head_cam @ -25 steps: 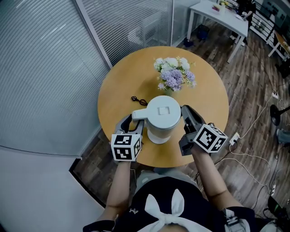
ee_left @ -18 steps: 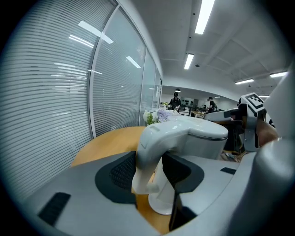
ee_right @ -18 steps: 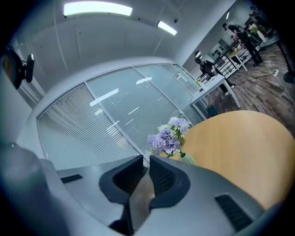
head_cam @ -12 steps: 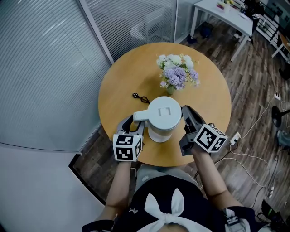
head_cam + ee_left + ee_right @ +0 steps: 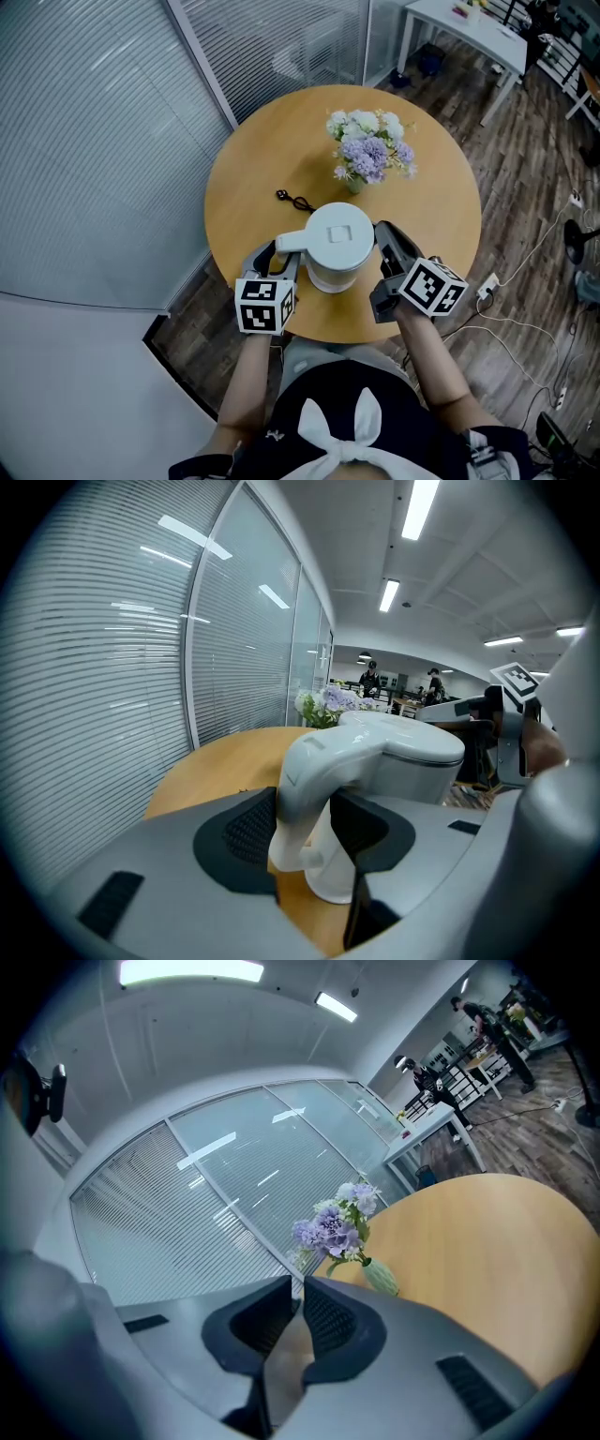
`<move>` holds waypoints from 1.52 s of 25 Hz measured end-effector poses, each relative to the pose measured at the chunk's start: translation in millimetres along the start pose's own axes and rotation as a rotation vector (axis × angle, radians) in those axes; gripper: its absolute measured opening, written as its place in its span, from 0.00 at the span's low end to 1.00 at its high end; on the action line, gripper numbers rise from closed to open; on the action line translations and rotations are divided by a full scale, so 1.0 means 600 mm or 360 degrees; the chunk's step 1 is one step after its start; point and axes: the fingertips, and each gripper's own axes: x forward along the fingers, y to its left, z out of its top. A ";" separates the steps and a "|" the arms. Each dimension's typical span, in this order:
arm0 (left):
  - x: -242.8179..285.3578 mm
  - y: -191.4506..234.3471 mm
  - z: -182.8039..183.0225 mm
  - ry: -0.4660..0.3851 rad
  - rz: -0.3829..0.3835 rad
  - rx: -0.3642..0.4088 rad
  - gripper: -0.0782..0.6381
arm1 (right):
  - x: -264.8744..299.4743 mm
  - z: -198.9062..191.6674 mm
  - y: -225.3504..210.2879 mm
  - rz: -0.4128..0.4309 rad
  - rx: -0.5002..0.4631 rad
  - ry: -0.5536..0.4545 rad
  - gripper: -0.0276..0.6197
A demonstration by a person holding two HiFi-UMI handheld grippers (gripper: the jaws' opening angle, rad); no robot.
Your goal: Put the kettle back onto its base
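White kettle (image 5: 337, 246) at near edge of round wooden table (image 5: 253, 178); whether it rests on a base or the bare top is not clear from above. Left gripper (image 5: 305, 829) clamped on kettle handle (image 5: 317, 766), pads on either side. Right gripper (image 5: 298, 1321) just beside kettle's right flank, jaws nearly together, nothing between. Flowers (image 5: 367, 152) and a black cord (image 5: 294, 202) lie beyond

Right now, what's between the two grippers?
The white kettle, seen in the head view: left gripper shut on its handle, right gripper beside its body.
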 end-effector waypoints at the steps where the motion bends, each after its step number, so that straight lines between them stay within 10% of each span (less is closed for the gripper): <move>1: 0.000 0.001 -0.002 0.0005 0.0000 0.0002 0.38 | 0.001 -0.002 -0.001 -0.0003 0.0001 0.0003 0.12; 38: 0.007 0.008 -0.051 0.0096 0.0001 -0.0008 0.38 | 0.002 -0.045 -0.017 -0.0066 -0.0015 0.0070 0.11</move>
